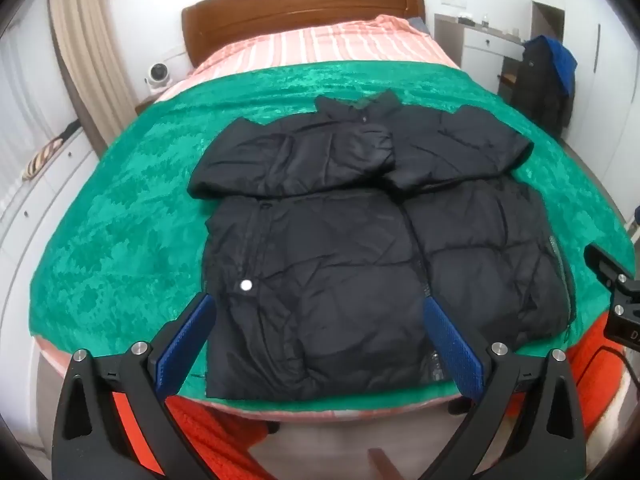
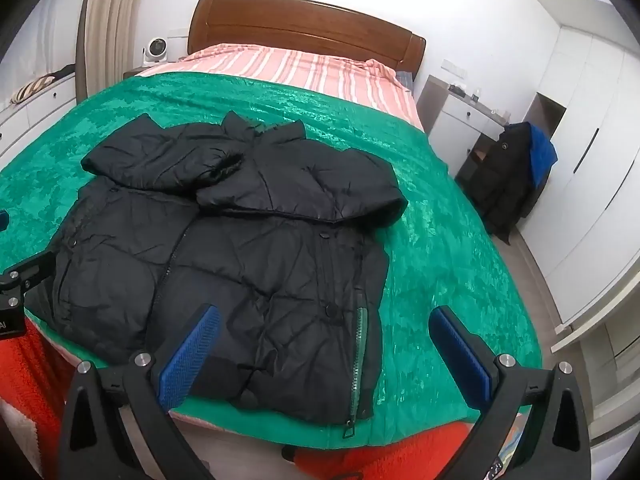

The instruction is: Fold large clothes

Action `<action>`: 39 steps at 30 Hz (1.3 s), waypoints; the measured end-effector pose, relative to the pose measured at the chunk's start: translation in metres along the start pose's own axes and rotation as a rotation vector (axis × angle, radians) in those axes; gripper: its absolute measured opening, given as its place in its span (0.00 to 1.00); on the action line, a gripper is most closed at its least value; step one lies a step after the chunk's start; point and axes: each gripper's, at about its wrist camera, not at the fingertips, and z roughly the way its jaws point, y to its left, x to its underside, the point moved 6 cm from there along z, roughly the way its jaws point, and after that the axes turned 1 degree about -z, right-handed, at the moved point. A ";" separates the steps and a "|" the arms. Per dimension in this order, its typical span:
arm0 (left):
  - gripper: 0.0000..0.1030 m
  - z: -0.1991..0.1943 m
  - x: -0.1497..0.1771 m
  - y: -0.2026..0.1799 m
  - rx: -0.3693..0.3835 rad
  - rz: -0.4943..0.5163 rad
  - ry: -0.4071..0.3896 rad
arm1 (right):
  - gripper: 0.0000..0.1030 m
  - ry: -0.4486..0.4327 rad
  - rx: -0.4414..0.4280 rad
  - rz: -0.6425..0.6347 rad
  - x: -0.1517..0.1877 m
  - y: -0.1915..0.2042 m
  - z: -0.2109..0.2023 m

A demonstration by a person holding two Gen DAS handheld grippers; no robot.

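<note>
Here we are at the foot of the bed, and the black puffer jacket [image 1: 360, 248] lies front-up on the green blanket [image 1: 120, 220], collar toward the wooden headboard [image 1: 300, 8], hem near the blanket's near edge. Both sleeves are folded in across the chest, the two cuffs meeting just below the collar. The zip runs down the middle, and a small white snap shows on the panel at the picture's left in the left wrist view. The left gripper [image 1: 316, 340] hangs above the hem with its blue pads [image 1: 184, 344] spread as wide as they go, nothing between them but air, the jacket's lower body framed in the gap. The right gripper [image 2: 326, 350] is just as wide apart, poised over the jacket's right-hand corner where a green-edged pocket zip [image 2: 360, 352] runs down to the hem; one pad sits over the black fabric, the other over bare blanket. Neither tool touches the coat. Beyond the blanket, a pink striped sheet [image 2: 300, 68] covers the head of the bed, and a dark coat with a blue garment [image 2: 520, 168] hangs by the white wardrobe
</note>
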 end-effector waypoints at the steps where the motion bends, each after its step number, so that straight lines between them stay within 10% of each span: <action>1: 1.00 0.001 0.000 0.000 -0.001 0.000 0.002 | 1.00 0.003 0.000 -0.001 0.000 0.000 0.001; 30: 1.00 0.019 0.008 -0.007 -0.018 0.042 0.032 | 1.00 0.027 -0.002 0.009 0.006 -0.002 0.015; 39: 1.00 0.044 -0.060 -0.029 0.069 0.216 -0.032 | 1.00 0.025 -0.061 0.069 0.012 -0.007 0.021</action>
